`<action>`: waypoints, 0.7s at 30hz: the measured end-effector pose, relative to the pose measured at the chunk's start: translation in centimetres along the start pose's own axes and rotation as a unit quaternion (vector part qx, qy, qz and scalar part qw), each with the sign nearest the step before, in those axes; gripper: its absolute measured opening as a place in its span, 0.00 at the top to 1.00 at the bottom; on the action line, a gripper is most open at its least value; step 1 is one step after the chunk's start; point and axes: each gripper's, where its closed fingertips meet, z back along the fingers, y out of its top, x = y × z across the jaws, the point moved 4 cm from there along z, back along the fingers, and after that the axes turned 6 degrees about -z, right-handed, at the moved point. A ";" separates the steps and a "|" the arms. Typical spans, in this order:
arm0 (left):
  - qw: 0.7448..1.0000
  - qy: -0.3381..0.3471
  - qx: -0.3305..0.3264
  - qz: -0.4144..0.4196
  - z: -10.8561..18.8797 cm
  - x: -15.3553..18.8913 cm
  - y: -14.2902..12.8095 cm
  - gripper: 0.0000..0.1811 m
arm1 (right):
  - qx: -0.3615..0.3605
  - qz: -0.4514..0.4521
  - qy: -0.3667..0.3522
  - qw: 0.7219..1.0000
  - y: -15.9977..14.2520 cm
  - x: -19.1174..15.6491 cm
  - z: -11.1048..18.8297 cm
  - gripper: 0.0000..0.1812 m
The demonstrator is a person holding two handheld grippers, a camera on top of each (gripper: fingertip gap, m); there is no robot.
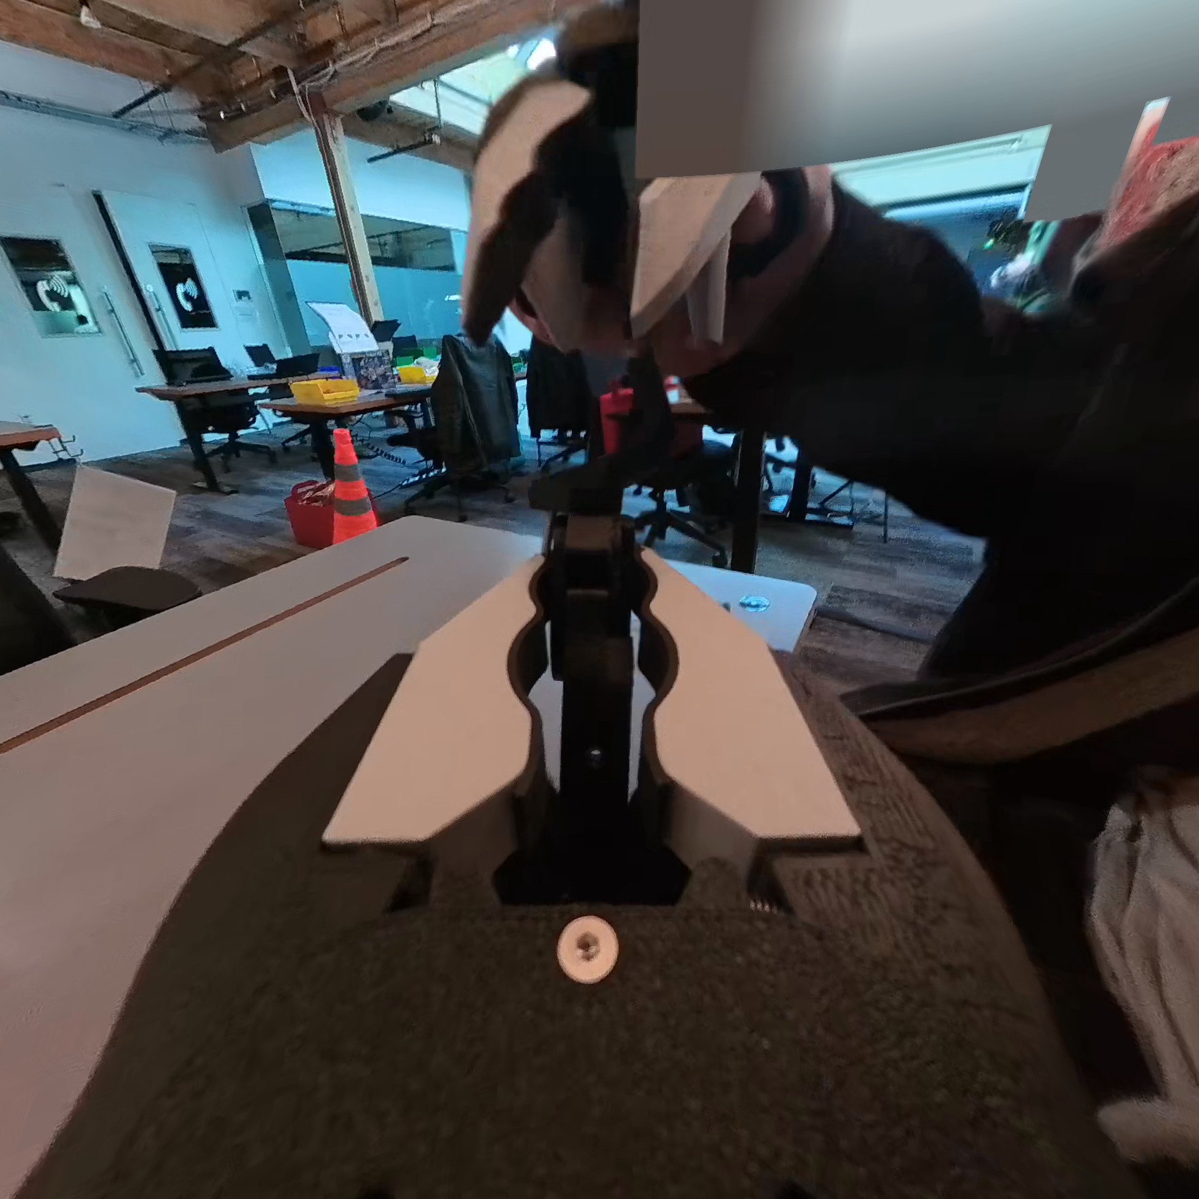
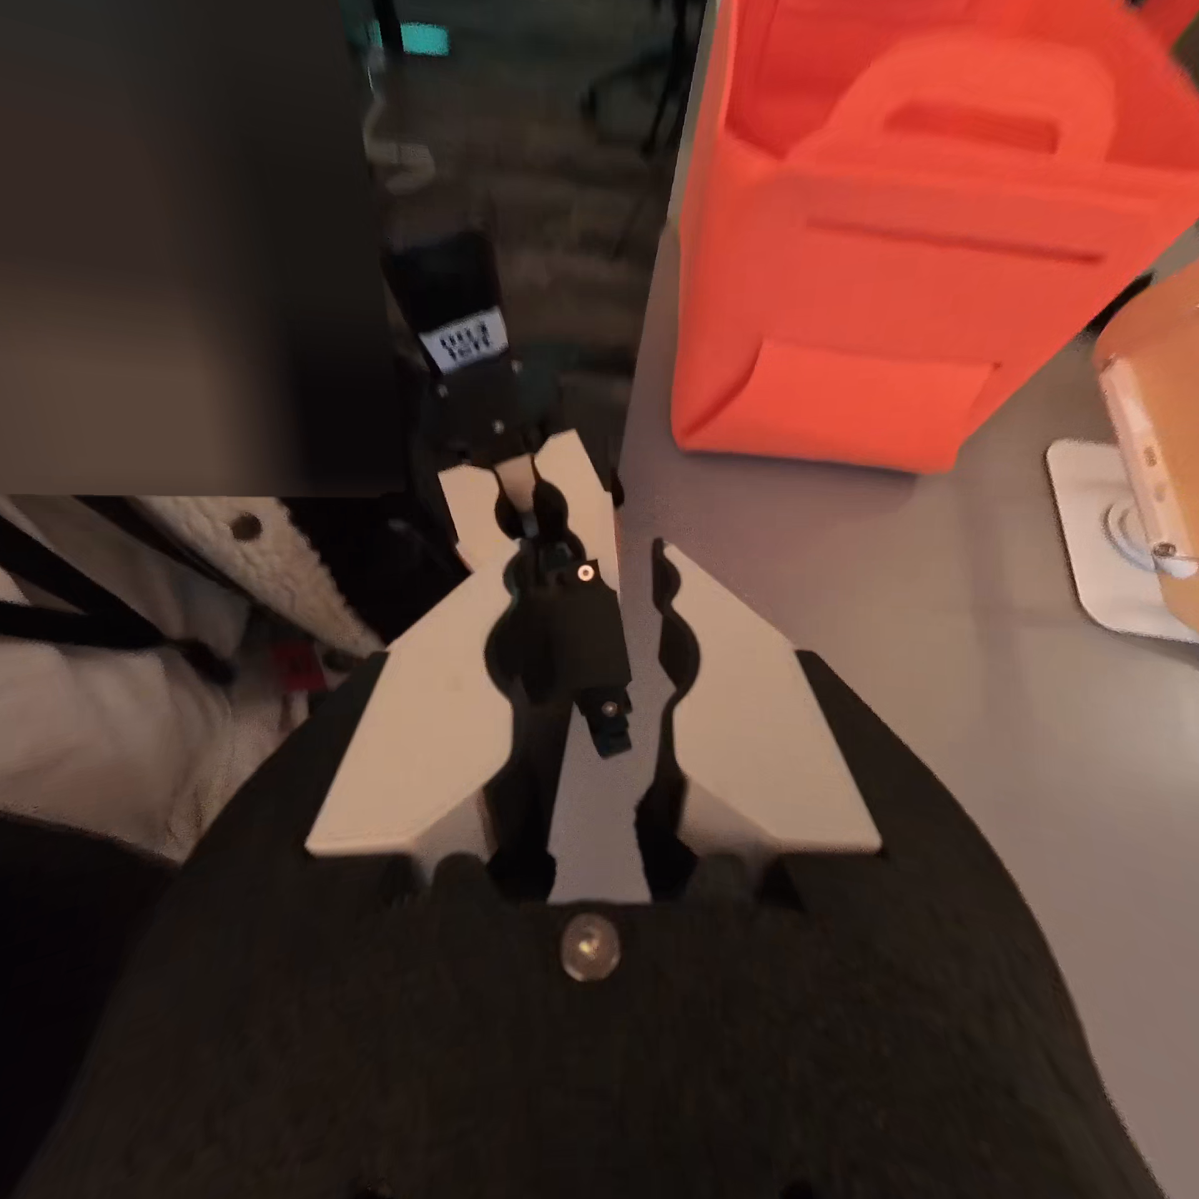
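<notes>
1. Black part (image 1: pixel 593 649) is held above the bench (image 1: pixel 194 649), a pale grey top with a long narrow slot and the largest thing in view. The part is a slim, jointed piece with small screws, and it sits between the two grippers near the bench's edge.
2. An orange felt bag (image 2: pixel 908 259) with a handle and front pockets stands upright on the bench, well to the right of the grippers.
3. A person's dark sleeve (image 1: pixel 908 357) reaches in from the right behind the upper gripper.
4. The left gripper (image 1: pixel 593 564) is clenched on one end of the black part, its white fingertips pressed against both sides.
5. The right gripper (image 2: pixel 574 564) is released. The part lies between its fingers against the left one, with a clear gap to the right one.
6. An orange traffic cone (image 1: pixel 350 486) stands on the floor beyond the bench, just beside a red bucket (image 1: pixel 308 519).
7. A white square plate (image 2: pixel 1090 584) with a round metal fitting lies flat on the bench at the far right.
</notes>
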 end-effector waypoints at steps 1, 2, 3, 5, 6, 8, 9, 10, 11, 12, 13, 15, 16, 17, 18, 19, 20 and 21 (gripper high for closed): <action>1.000 0.003 -0.013 -0.004 -0.1 0.0 -0.3 0.88 | -0.034 0.005 0.001 0.999 -0.2 0.0 -0.6 0.77; 1.000 0.004 -0.024 -0.009 -0.2 0.1 -0.5 0.88 | -0.071 0.010 0.008 0.997 -0.6 -0.2 -1.2 0.76; 0.999 0.006 -0.029 -0.016 -0.3 0.2 -0.7 0.88 | -0.101 0.019 0.003 0.995 -0.9 -0.2 -1.7 0.75; 0.999 0.011 -0.041 -0.029 -0.4 0.2 -0.8 0.88 | -0.154 0.048 -0.021 0.987 -1.8 -0.1 -2.6 0.77; 0.998 0.011 -0.042 -0.036 -0.5 0.3 -0.8 0.88 | -0.179 0.060 -0.030 0.982 -2.3 0.0 -2.9 0.79; 0.998 0.014 -0.049 -0.042 -0.5 0.2 -0.9 0.88 | -0.211 0.074 -0.024 0.974 -2.9 -0.3 -3.3 0.83; 0.998 0.013 -0.050 -0.042 -0.5 0.2 -1.0 0.88 | -0.207 0.078 -0.025 0.975 -2.7 -0.3 -3.3 0.88; 0.998 0.012 -0.049 -0.038 -0.4 0.2 -1.0 0.88 | -0.204 0.082 -0.028 0.975 -2.5 -0.3 -3.1 0.89; 0.998 0.013 -0.050 -0.035 -0.4 0.1 -1.1 0.88 | -0.203 0.084 -0.032 0.975 -2.3 -0.3 -2.8 0.89; 0.998 0.016 -0.052 -0.035 -0.3 0.0 -1.2 0.88 | -0.200 0.085 -0.034 0.976 -2.1 -0.3 -2.6 0.90; 0.998 0.019 -0.055 -0.040 -0.3 0.0 -1.2 0.88 | -0.196 0.086 -0.033 0.976 -2.0 -0.3 -2.4 0.91; 0.997 0.021 -0.060 -0.052 -0.4 0.0 -1.3 0.88 | -0.206 0.087 -0.037 0.974 -2.4 -0.1 -2.5 0.89; 0.996 0.019 -0.063 -0.056 -0.4 0.1 -1.3 0.88 | -0.220 0.085 -0.036 0.971 -2.8 0.1 -2.8 0.87; 0.996 0.018 -0.066 -0.059 -0.5 0.2 -1.3 0.88 | -0.230 0.083 -0.034 0.969 -3.1 0.1 -3.1 0.87; 0.996 0.017 -0.067 -0.062 -0.5 0.3 -1.3 0.88 | -0.237 0.083 -0.025 0.968 -3.4 0.0 -3.3 0.87; 0.995 0.016 -0.073 -0.065 -0.6 0.4 -1.5 0.88 | -0.241 0.086 -0.020 0.967 -3.5 -0.1 -3.5 0.89; 0.995 0.014 -0.074 -0.067 -0.6 0.5 -1.5 0.88 | -0.244 0.093 -0.022 0.965 -3.6 -0.1 -3.5 0.90; 0.995 0.012 -0.073 -0.065 -0.6 0.5 -1.5 0.88 | -0.242 0.102 -0.023 0.965 -3.5 0.0 -3.4 0.92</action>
